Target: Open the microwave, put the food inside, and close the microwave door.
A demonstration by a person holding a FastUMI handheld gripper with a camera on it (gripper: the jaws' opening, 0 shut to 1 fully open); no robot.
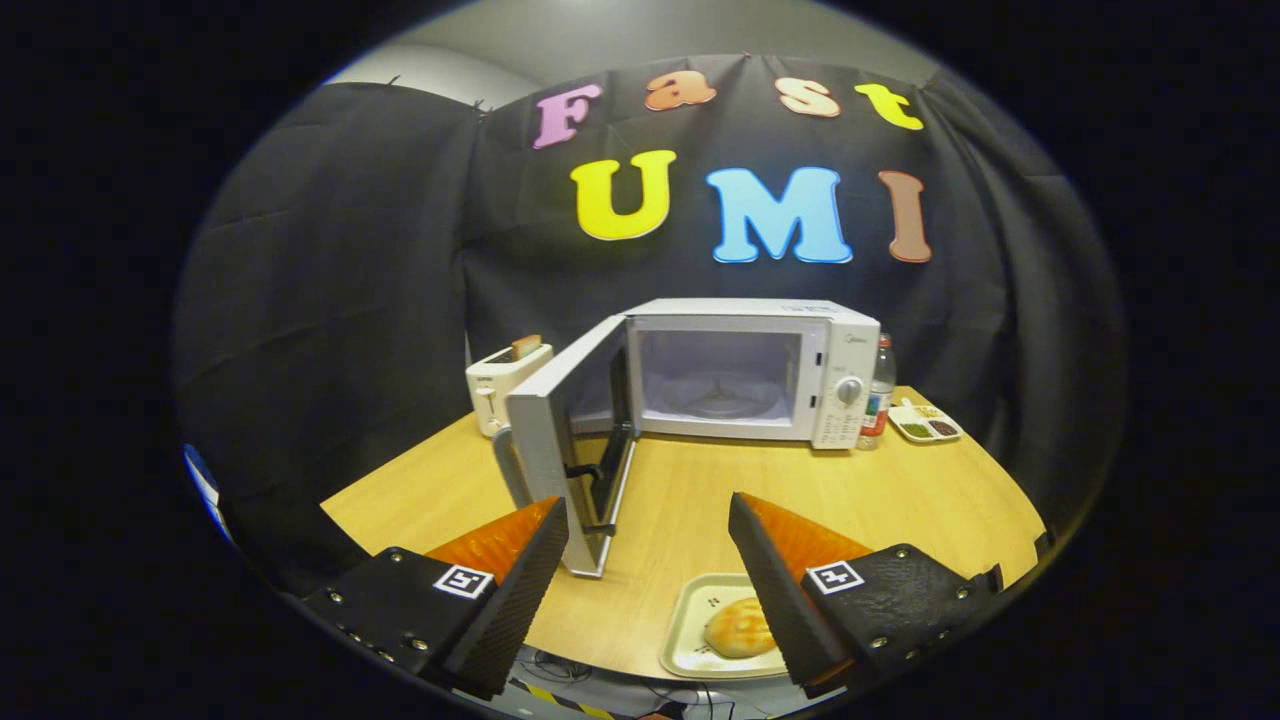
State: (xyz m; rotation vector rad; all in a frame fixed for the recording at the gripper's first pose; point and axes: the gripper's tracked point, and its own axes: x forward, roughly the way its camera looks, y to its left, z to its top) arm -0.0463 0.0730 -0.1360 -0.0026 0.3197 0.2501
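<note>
**Microwave open, bun on its tray by the jaws**

The gripper (648, 520) hovers over the wooden bench (900, 500), its jaws spread wide and holding nothing; the white microwave (760, 370) stands beyond them, its door (565, 440) swung out toward the fingers, the cavity bare; a bread bun (738, 630) lies on a tray (690, 620) beside the right finger; a toaster (503, 385), bottle (880, 395) and small dish (925, 422) flank the microwave.

Even overhead light, bright on desk (900, 500); soft shadows under microwave (750, 370); strong fisheye bending at edges; centre sharp, tool (648, 530) fingers apart.
</note>
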